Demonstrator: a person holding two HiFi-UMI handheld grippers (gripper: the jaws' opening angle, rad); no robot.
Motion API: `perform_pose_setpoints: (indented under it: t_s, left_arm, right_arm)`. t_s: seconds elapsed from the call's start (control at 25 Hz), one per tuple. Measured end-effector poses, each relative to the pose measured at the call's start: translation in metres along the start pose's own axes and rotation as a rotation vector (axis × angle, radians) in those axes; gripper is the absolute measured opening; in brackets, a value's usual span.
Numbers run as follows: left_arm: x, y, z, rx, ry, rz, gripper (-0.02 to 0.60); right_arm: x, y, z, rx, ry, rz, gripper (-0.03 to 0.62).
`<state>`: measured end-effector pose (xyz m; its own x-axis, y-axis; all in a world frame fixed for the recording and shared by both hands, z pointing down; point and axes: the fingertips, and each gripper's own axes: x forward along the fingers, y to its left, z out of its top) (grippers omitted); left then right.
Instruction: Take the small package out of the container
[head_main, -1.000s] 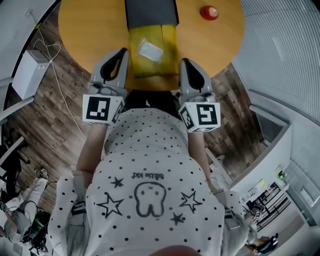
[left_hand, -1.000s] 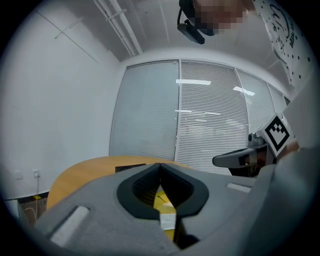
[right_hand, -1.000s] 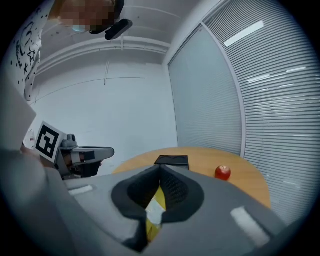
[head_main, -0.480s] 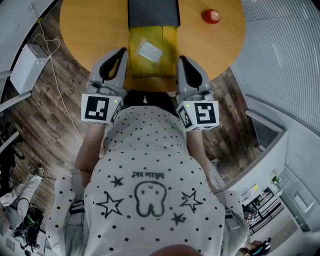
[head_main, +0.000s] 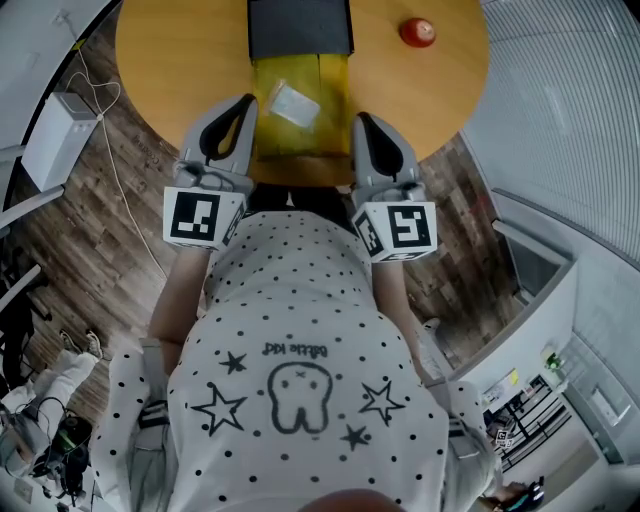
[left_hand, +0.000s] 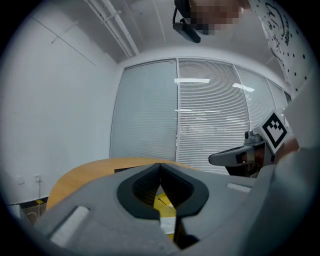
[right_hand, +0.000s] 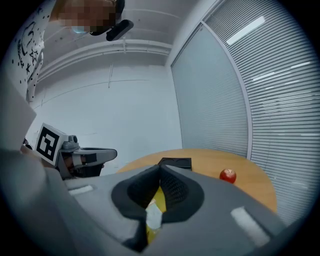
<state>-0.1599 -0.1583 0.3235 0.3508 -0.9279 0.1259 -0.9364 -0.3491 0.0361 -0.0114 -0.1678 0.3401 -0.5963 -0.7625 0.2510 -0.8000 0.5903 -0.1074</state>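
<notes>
Small package (head_main: 292, 104): flat, whitish, roughly square pouch, slightly see-through.
Package pose: lies flat, turned askew to the container's sides.
Package place: on the yellow surface of the container, left of its middle and toward the far half, close to the left edge.
Yellow container (head_main: 333, 118): long yellow rectangle with a lengthwise crease right of the package; whether it has walls cannot be told.
Container place: on the round wooden table (head_main: 180, 60), its near end at the table's near edge, its far end touching a dark tray (head_main: 300, 28).
</notes>
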Motion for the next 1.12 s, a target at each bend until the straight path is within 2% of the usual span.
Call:
perform_pose_setpoints:
  t_s: [0.48, 0.8, 1.12]
  left_arm:
    - [0.0, 0.015, -0.006, -0.006, 0.009, -0.01, 0.011]
    - [0.005, 0.004, -0.012, -0.027, 0.014, -0.078, 0.011]
    - [0.024, -0.016, -0.014, -0.007, 0.043, -0.089, 0.011]
  right_arm:
    - [0.013, 0.015, -0.004, -0.004, 0.008, 0.01, 0.005]
    - [0.01, 0.021, -0.01, -0.003, 0.017, -0.025, 0.005]
    - [0.013, 0.008, -0.012, 0.035, 0.002, 0.008, 0.005]
